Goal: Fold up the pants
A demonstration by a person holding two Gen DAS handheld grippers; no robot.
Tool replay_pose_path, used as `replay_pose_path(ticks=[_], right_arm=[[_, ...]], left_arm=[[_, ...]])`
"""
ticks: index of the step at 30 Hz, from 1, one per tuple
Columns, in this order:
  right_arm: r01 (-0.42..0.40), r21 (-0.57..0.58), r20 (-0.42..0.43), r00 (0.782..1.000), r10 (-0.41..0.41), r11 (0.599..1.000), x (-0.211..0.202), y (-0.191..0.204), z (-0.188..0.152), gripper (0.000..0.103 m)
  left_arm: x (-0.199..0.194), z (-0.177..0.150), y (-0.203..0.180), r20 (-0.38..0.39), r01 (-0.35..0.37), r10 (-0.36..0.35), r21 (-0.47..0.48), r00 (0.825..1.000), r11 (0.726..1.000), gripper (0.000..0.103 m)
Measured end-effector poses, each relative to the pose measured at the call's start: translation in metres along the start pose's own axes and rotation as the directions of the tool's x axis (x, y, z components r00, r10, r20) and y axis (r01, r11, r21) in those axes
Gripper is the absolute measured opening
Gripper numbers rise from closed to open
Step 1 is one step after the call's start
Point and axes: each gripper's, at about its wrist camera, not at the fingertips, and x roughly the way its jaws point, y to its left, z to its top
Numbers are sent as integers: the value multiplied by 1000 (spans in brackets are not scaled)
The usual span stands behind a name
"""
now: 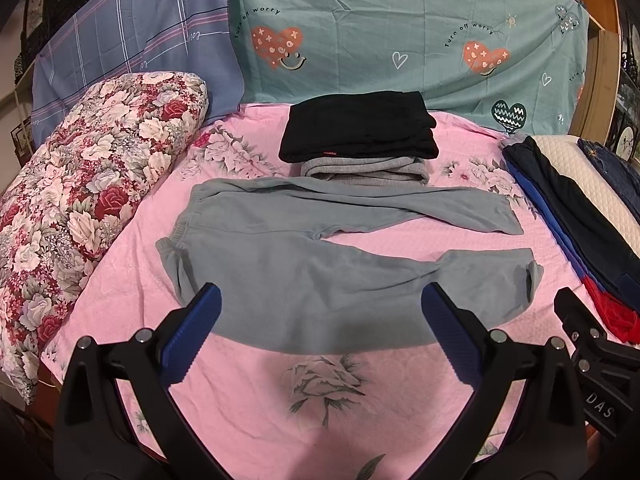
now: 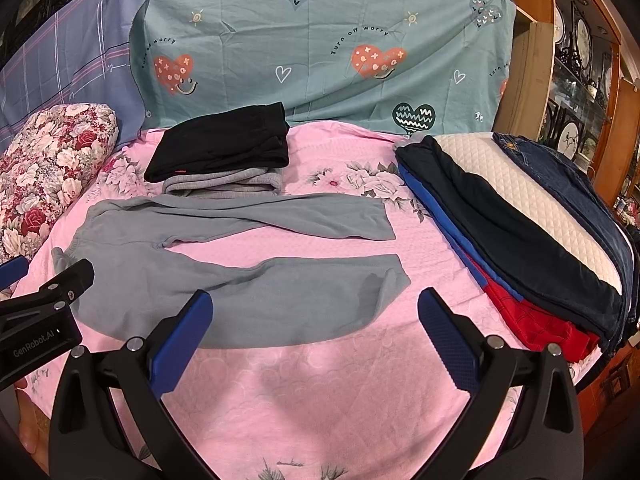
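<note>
Grey-blue pants [image 1: 304, 272] [image 2: 224, 292] lie spread flat on the pink bedsheet [image 1: 280, 392], waistband to the left, both legs pointing right and apart. My left gripper [image 1: 320, 300] hovers open just short of the near edge of the seat and near leg, nothing between its blue pads. My right gripper [image 2: 316, 304] is also open, above the near leg's lower edge and cuff. In the right wrist view the left gripper's finger [image 2: 60, 284] shows at the left edge; the right gripper's body [image 1: 592, 352] shows at the right in the left wrist view.
Folded black pants [image 1: 360, 126] sit on folded grey ones [image 1: 368, 170] behind the spread pair. A pile of dark, blue and red garments [image 2: 520, 248] lies to the right on a white quilted pillow [image 2: 520, 196]. A floral quilt roll [image 1: 80, 184] lies left. Wooden shelves [image 2: 580, 80] stand far right.
</note>
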Motion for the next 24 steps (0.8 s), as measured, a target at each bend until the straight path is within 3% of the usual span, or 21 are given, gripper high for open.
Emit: replay_pose_path(ticks=[24], right_arm=[[-1,2,-11,1000,1,1000,3,0,0,102]], left_arm=[[8,-3,2,-18,1,-1,1,1000,1000,101]])
